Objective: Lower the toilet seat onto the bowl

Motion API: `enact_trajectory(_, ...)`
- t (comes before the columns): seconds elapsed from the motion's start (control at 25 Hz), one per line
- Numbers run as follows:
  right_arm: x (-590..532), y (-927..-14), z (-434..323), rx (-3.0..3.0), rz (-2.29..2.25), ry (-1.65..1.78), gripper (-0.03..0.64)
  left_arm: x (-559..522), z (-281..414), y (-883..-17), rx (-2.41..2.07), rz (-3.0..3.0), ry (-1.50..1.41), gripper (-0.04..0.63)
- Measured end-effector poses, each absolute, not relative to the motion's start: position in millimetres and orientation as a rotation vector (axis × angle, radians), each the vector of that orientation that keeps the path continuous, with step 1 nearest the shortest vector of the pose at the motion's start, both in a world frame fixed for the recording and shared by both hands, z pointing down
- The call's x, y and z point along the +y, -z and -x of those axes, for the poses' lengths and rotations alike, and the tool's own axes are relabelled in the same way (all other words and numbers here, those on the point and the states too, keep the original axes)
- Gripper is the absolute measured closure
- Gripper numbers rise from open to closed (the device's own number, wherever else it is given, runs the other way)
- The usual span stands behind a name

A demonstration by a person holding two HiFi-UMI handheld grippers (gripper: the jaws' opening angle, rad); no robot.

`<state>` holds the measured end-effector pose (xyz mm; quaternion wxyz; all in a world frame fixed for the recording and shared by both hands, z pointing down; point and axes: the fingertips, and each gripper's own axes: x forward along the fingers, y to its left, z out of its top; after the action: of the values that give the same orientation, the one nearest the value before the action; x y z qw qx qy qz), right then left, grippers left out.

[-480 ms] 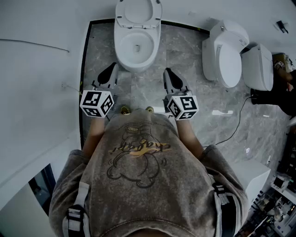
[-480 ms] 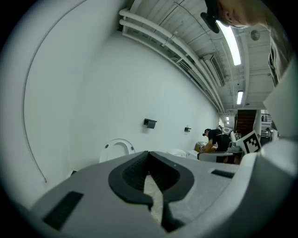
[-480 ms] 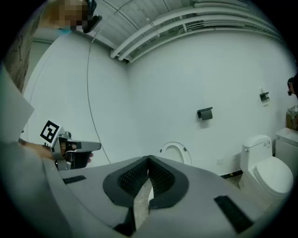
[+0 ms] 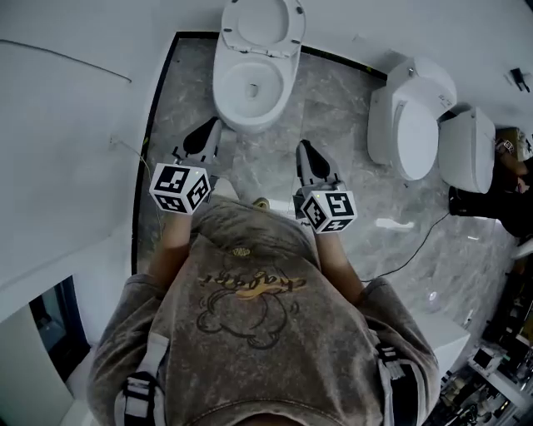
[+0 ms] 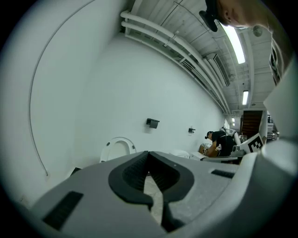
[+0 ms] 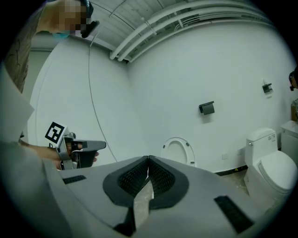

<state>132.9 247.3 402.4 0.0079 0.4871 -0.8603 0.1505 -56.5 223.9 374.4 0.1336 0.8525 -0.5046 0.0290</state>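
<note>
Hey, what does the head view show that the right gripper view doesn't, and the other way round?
Only the head view: the inside of the bowl, the grey shirt, and the marker cube on the right gripper.
Only the right gripper view: a black wall holder, the ceiling pipes, and that gripper's shut jaws up close.
Both: the raised seat, the left gripper and the neighbouring toilet.

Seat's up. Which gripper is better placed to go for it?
Left, marginally. The left gripper sits nearer the bowl and the raised seat than the right gripper, which is further back. Both are shut and empty.
</note>
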Motion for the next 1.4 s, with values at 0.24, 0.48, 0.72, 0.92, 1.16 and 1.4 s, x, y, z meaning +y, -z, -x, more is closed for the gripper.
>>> enact_trajectory(0.24, 227, -415, -131, -2.695, -1.473, -0.501, 0.591, 205, 52, -381, -1.468, -2.462, -0.070, 0.586)
enact_trajectory(0.48, 166, -424, -122, -2.673, -1.500, -0.516, 0.591, 137, 58, -390, -1.432, -2.479, -0.077, 0.586)
enact_trajectory(0.72, 76, -419, -97, -2.659, -1.536, -0.503, 0.591, 42, 78, -387, -1.377, -2.487, -0.045, 0.586)
enact_trajectory(0.92, 2, -400, -72, -2.642, -1.595, -0.480, 0.591, -33, 91, -371, -1.293, -2.549, -0.076, 0.586)
enact_trajectory(1.16, -60, -387, -58, -2.616, -1.670, -0.472, 0.591, -100, 98, -358, -1.190, -2.607, -0.088, 0.586)
enact_trajectory(1.4, -90, -379, -63, -2.610, -1.676, -0.458, 0.589, -132, 92, -351, -1.179, -2.620, -0.092, 0.586)
